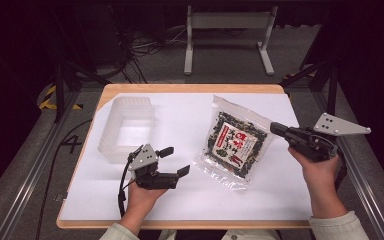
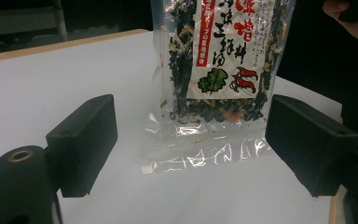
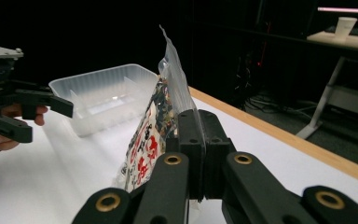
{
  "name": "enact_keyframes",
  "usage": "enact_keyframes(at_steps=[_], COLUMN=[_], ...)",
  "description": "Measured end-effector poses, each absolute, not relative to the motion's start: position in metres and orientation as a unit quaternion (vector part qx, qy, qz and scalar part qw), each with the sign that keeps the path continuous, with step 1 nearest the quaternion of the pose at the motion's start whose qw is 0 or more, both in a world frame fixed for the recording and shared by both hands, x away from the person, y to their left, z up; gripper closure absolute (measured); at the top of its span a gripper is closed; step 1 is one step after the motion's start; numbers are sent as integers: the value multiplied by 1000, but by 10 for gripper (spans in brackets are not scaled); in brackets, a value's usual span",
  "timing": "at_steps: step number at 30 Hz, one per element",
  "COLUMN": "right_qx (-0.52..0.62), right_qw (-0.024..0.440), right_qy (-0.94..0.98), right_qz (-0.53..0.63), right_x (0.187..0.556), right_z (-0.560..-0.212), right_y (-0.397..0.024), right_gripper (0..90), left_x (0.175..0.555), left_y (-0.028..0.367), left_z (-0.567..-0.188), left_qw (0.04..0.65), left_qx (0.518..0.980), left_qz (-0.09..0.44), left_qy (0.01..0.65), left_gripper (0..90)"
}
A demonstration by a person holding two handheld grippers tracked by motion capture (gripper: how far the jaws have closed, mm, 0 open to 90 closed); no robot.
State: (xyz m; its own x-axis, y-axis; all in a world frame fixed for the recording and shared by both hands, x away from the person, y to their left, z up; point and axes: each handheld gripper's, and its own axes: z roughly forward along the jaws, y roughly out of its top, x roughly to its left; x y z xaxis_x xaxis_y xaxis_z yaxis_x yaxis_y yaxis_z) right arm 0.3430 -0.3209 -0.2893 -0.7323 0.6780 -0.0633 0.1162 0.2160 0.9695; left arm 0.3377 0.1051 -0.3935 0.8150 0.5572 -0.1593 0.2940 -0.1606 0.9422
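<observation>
I have the white-covered table [image 1: 180, 200] under both hands, and the work in hand looks like moving the snack packet into the tub. The clear plastic tub [image 1: 125, 127] sits just beyond and slightly left of my left gripper [image 1: 174, 161], empty as far as I can see. The packet [image 1: 234, 142], a clear bag of dark dried greens with a red-and-white label, lies between my two tools: ahead of the left one and held at its near-right edge by the right one.

My right gripper [image 1: 275, 128] is clamped tight on that edge; in the right gripper view its jaws meet on the film and the packet [image 3: 156, 140] stands up on its side, tilted off the table. So I judge the grasp made and the lift just starting.

My left gripper stands wide, nothing between its jaws; in the left gripper view the packet's sealed bottom strip [image 2: 205, 156] lies straight ahead between them, not touched.

Next, I think, I either close the left on that strip to steady the floppy bag, or carry it with the right alone across to the tub.
</observation>
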Motion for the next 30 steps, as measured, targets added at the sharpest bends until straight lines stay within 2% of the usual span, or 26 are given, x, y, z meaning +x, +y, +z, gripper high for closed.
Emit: enact_keyframes(at_steps=[2, 16, 21, 30], right_qx=[260, 211, 198, 178], right_qw=[251, 269, 272, 269], right_qy=[741, 740, 736, 734], right_qz=[566, 580, 588, 598], right_x=[340, 324, 320, 314], right_z=[-286, -264, -258, -252], right_y=[-317, -292, -286, -278], right_gripper=[897, 898, 898, 898], left_x=[338, 352, 360, 364], left_y=[103, 92, 91, 84], left_z=[-393, -379, -375, -366], left_qw=[576, 570, 575, 582], left_qx=[756, 767, 763, 761], left_qz=[124, 116, 114, 118], left_qy=[284, 271, 272, 259], left_gripper=[185, 190, 98, 64])
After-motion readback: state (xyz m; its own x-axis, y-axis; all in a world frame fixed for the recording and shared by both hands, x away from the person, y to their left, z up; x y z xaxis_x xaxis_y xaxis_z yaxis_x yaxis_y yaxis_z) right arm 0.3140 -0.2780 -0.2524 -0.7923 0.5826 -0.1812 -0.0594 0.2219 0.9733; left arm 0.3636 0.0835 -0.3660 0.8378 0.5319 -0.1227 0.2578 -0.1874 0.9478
